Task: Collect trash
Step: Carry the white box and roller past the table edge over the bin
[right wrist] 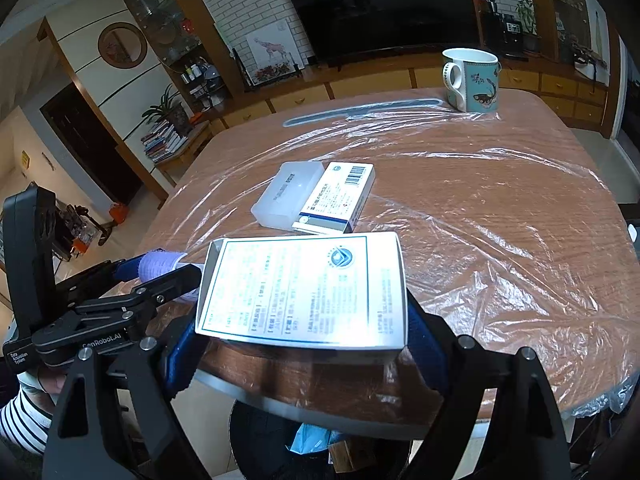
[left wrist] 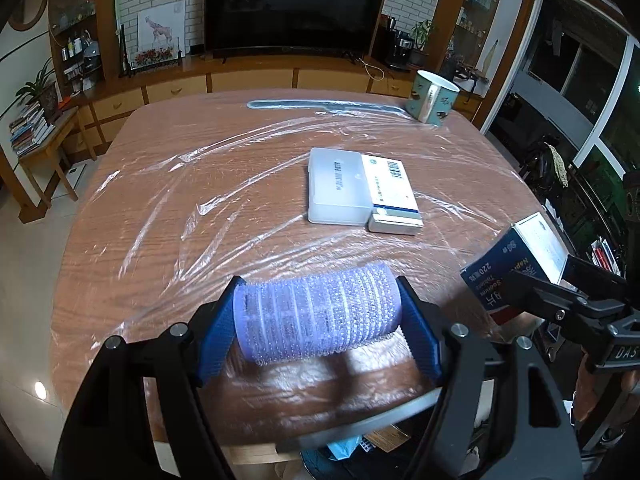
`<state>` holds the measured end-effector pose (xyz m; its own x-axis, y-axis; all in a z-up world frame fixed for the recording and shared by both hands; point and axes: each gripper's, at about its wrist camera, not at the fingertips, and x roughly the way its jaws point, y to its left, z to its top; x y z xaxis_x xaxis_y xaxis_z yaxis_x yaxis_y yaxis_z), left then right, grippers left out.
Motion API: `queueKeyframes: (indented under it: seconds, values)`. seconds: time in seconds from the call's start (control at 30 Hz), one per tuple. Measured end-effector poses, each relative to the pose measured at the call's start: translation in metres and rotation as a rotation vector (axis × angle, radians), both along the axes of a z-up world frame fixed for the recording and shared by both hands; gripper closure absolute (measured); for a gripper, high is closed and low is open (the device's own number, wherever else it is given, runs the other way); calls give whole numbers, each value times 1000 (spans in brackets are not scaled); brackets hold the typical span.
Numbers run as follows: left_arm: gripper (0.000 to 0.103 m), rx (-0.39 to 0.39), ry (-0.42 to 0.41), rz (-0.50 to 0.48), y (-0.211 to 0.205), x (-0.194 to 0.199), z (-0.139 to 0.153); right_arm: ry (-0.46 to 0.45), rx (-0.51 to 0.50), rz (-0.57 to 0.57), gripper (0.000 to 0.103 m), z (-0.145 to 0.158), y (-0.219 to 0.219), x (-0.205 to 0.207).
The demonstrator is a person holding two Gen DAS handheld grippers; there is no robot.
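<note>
1. Over the near edge of the table (left wrist: 120,208), the left gripper (left wrist: 318,312) is clamped on a purple hair roller (left wrist: 316,312), one blue pad pressed flat against each end. Gripping it by the ends seems sensible to me, since the bristly round side would likely slip.

2. Beside it, the right gripper (right wrist: 304,320) is closed on a white medicine box (right wrist: 304,292), squeezed across its width with the printed face turned up. The left view shows the same box with its dark blue end towards the camera.

3. Both items hang just above the table edge, and below that edge sits a dark bin (right wrist: 260,436) with blue and brown scraps already in it. My guess is that they are held there because the bin is where they go.

4. Counting what is left on the plastic film (right wrist: 500,240) covering the table: one translucent plastic case (left wrist: 336,184) and one blue-and-white carton (left wrist: 394,196), lying side by side and touching near the middle.

5. At the far edge there is one patterned mug (right wrist: 474,80) and one long pale comb (left wrist: 320,105). Whether those count as trash I cannot say.

6. So two things are held, one per gripper, and four lie on the table. A striped sleeve (right wrist: 20,420) shows behind the left gripper.
</note>
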<state>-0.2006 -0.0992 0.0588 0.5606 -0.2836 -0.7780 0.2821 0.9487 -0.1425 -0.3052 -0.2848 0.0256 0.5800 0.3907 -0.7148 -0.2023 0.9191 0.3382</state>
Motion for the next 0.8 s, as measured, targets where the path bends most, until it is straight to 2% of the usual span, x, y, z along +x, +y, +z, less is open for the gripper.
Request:
queueKeyframes:
  seconds: [0.8]
  values:
    - [28, 25, -17, -36, -11, -71, -1, 13, 13, 76, 17, 7, -11, -71]
